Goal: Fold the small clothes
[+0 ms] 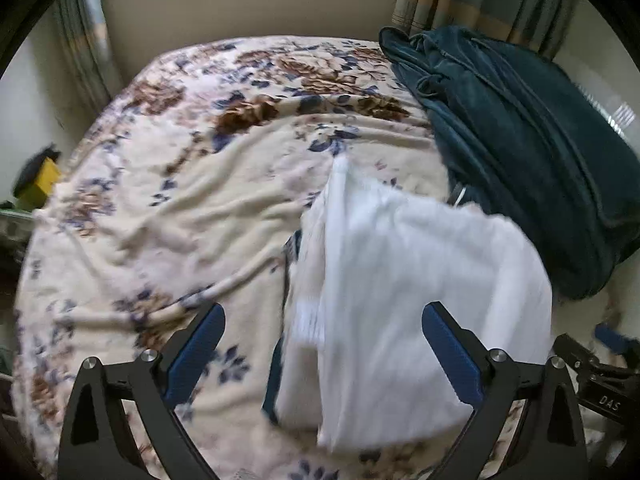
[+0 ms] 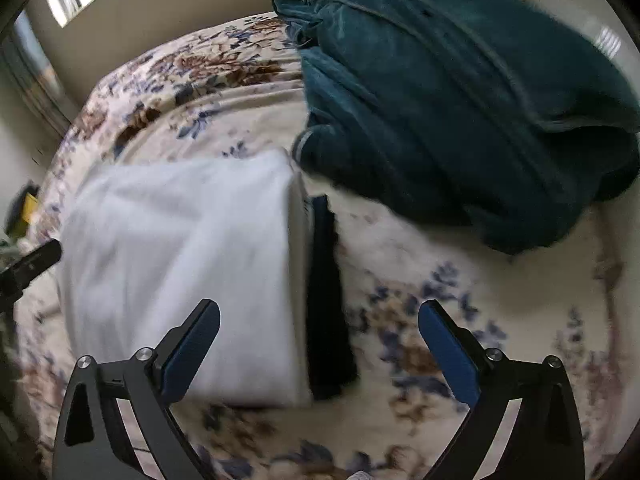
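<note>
Left wrist: your left gripper [image 1: 322, 342] and right gripper [image 2: 319, 340] jaws gape wide, holding nothing. The folded white garment [image 1: 420, 300] could spring open if nudged.

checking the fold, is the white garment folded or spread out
Folded. The white garment lies on the bed as a compact block with a straight doubled edge, a dark piece beside it; neither gripper holds it.
</note>
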`<action>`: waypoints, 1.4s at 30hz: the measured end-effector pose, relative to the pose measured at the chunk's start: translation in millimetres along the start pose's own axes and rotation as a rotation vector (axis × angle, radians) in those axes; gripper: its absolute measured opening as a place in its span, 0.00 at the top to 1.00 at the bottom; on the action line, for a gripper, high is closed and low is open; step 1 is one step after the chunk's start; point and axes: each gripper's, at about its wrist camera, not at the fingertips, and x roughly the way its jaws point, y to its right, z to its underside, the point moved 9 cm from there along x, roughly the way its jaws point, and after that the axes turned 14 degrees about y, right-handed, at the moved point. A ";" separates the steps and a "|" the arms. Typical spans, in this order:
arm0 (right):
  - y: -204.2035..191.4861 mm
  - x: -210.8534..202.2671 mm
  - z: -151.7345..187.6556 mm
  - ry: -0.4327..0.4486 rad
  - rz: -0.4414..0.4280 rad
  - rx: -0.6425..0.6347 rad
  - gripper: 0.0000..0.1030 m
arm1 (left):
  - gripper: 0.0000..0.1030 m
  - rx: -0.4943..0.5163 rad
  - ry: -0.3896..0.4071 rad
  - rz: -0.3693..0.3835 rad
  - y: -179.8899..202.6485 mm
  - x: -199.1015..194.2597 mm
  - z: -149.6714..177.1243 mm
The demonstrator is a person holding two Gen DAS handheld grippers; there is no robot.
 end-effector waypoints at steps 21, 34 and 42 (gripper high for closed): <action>38.2 -228.2 23.7 0.169 0.077 0.010 0.01 | 0.02 0.049 0.079 -0.033 32.4 -178.7 24.9; 47.8 -437.0 40.0 0.345 0.040 -0.032 0.01 | 0.02 0.078 0.211 -0.037 40.4 -356.2 31.3; 57.0 -546.3 52.9 0.423 -0.007 -0.032 0.01 | 0.02 0.052 0.279 -0.022 41.7 -443.8 31.4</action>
